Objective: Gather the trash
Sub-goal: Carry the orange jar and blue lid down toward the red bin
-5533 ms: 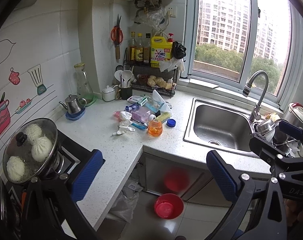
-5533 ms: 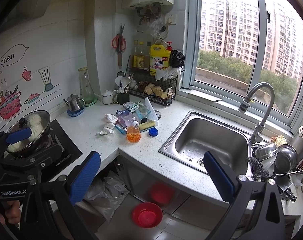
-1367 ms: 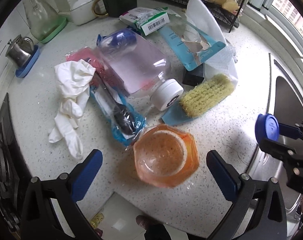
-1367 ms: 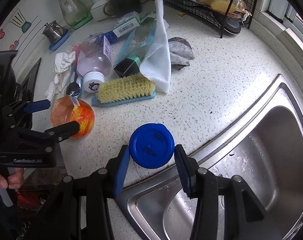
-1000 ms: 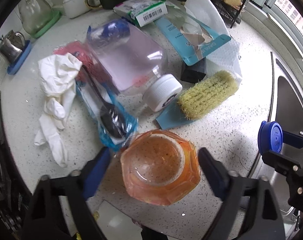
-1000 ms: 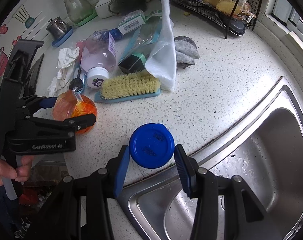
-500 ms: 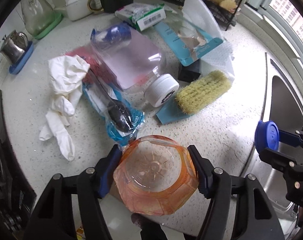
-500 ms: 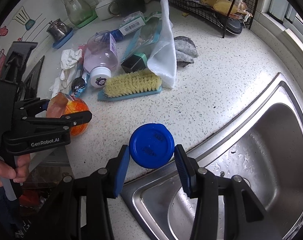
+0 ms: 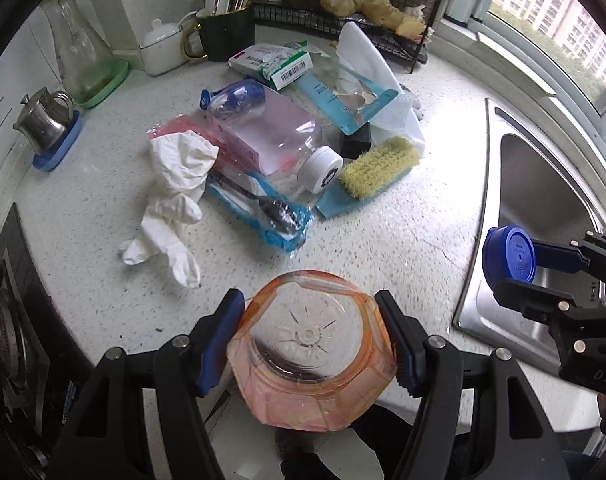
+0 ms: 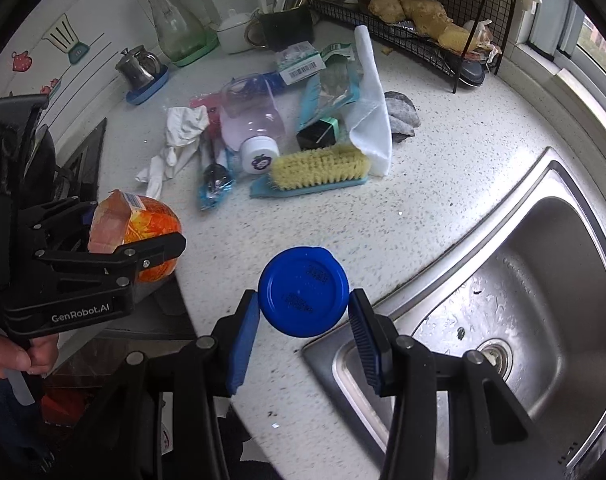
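Below, in the left wrist view, the left hand-held gripper (image 9: 310,342) clamps an orange plastic jar (image 9: 311,364) between its blue pads, raised clear of the speckled counter (image 9: 403,240); the jar's clear base faces the camera, so its long axis runs along the fingers, pointing steeply down. Beyond it on the counter lie a white glove (image 9: 175,196), a spoon in a blue wrapper (image 9: 263,210), a pink clear bottle (image 9: 271,132) on its side with its white cap toward the camera, and a yellow scrub brush (image 9: 377,168) lying bristles up. At the right edge, over the rim of the steel sink (image 9: 543,184), the right hand-held gripper (image 9: 511,258) pinches a blue lid (image 9: 509,256). Next, in the right wrist view, the right hand-held gripper (image 10: 304,312) grips the blue lid (image 10: 304,292) by its rim at a narrow opening, its flat top facing the camera, above the counter edge beside the sink (image 10: 543,300). To the left, the left hand-held gripper (image 10: 115,232), carried by a hand (image 10: 11,356), holds the orange jar (image 10: 143,236) off the counter's front edge, tilted, with its torn foil seal toward that gripper.
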`<control>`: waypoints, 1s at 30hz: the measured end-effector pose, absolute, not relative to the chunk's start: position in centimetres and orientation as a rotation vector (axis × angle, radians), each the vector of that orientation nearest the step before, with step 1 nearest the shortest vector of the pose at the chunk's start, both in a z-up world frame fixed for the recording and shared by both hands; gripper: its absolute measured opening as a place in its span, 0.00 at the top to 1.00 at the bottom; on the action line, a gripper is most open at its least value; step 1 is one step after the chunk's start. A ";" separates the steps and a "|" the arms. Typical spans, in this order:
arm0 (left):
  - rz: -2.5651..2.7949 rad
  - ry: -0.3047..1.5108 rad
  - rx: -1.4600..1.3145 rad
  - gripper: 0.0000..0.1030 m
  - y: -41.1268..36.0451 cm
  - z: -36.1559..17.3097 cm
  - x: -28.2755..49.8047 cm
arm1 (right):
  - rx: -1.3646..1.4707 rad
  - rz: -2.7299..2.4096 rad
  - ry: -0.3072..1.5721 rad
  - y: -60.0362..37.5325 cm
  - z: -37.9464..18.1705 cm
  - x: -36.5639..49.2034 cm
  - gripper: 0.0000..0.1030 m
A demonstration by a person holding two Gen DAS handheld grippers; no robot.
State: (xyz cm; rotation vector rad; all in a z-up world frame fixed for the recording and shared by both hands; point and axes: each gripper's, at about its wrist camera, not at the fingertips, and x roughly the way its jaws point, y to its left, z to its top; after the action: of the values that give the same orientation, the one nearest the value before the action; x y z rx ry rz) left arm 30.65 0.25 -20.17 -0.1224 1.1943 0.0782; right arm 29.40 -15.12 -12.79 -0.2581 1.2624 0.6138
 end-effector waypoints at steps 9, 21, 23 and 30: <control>-0.088 1.143 -0.032 0.37 0.5 -18.4 23.8 | -0.184 0.486 1.190 -13.8 -9.6 21.1 0.58; -0.291 1.170 0.076 0.37 -0.4 -19.7 13.4 | -0.077 0.313 1.183 -12.1 -9.3 8.7 0.58; -0.305 1.186 0.079 0.37 -0.5 -20.2 12.2 | -0.067 0.296 1.198 -12.1 -9.6 7.6 0.58; -0.325 1.252 0.082 0.37 -1.4 -23.1 9.6 | -0.035 0.248 1.235 -13.2 -11.9 5.7 0.58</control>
State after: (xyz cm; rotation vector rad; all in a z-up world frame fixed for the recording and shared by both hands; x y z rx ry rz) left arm 9.56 -1.38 -23.12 0.0817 1.2519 -0.3254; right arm 5.69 -13.18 -11.95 -0.0345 1.2353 0.2484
